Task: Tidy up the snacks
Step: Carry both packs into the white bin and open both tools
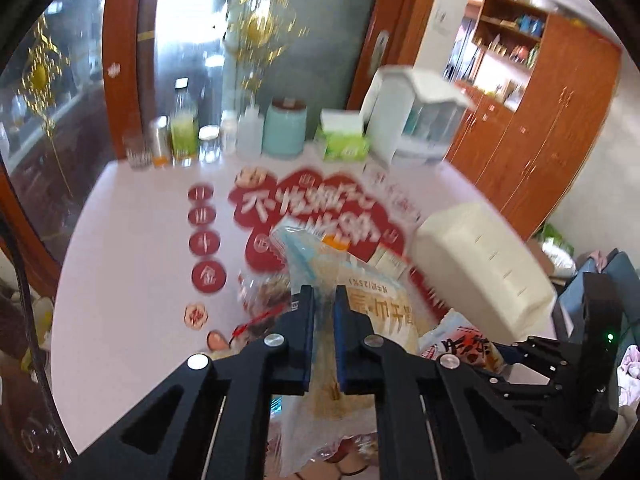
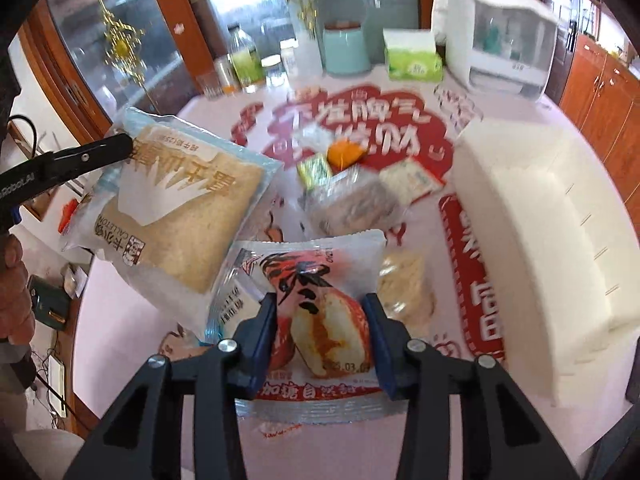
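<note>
Now both claws are loaded. The left claw [image 1: 324,296] is closed on the edge of a bread bag [image 2: 176,208], which hangs off the desk [image 1: 132,240] over its near left corner, long axis tilted toward the middle. The right claw [image 2: 320,304] grips a red bun pack [image 2: 316,292] across its width; the pack sits between the jaws, whether lifted or resting on the desk I cannot tell.

Beyond the right claw, a loose heap of snacks [image 2: 352,196] lies mid-desk, well inside the edges. The white bin [image 2: 552,240] stands along the right edge, long axis running front to back. It lies to the right of both claws, and the right claw is nearer, so its pack would likely go in first; the bread bag must cross over the heap. Bottles and a tissue box [image 2: 412,60] line the far edge.
</note>
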The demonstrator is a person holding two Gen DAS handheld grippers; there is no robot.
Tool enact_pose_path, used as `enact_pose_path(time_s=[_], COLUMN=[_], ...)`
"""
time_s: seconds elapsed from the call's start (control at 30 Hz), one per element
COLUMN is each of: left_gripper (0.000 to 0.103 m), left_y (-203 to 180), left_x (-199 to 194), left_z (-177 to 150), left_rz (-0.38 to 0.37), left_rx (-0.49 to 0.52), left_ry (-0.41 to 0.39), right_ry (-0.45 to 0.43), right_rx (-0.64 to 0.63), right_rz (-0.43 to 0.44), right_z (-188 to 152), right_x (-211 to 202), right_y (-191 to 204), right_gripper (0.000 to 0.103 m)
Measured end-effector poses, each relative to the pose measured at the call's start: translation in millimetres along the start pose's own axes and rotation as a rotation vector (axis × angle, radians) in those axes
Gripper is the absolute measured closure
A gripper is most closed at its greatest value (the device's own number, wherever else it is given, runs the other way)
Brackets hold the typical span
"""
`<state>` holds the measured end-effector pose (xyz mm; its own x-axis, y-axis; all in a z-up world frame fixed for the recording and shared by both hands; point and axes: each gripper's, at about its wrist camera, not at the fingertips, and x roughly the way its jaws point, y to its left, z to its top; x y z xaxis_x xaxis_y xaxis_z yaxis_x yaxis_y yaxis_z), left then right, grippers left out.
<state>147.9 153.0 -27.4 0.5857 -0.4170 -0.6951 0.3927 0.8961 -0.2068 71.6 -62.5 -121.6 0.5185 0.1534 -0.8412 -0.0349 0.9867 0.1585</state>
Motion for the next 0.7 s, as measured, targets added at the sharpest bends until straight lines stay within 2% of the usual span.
enact_pose_path(time_s=[0.2,0.37,0.57,0.7], left_gripper=[0.097,0.097,0.097,0.097], left_y=[-47.4,-118.2,-224.2,-288.7], left_x=[-24.7,-24.3,5.5,42.7], left_z=[15.3,29.4,49.8,63.9], left_rz=[-0.013,-0.017,-0.041,-0.021], left_rx=[0.017,0.043,0.126,0.152], left_ry=[-0.084,-0.138,-0.158,-0.143], right_ry=[-0.089,-0.146,-0.204,-0.228], right_rx=[0.014,0.014,0.053,0.049], right_rz=[0.014,0.016,-0.031,-0.122], right_z=[8.5,8.5,6.3,9.2], right_x=[-43.2,-73.4,-113.0,-125.2], right_y=[-20.0,-59.0,-144.4,-200.3], right_gripper=[0.061,0.061,0.06,0.06])
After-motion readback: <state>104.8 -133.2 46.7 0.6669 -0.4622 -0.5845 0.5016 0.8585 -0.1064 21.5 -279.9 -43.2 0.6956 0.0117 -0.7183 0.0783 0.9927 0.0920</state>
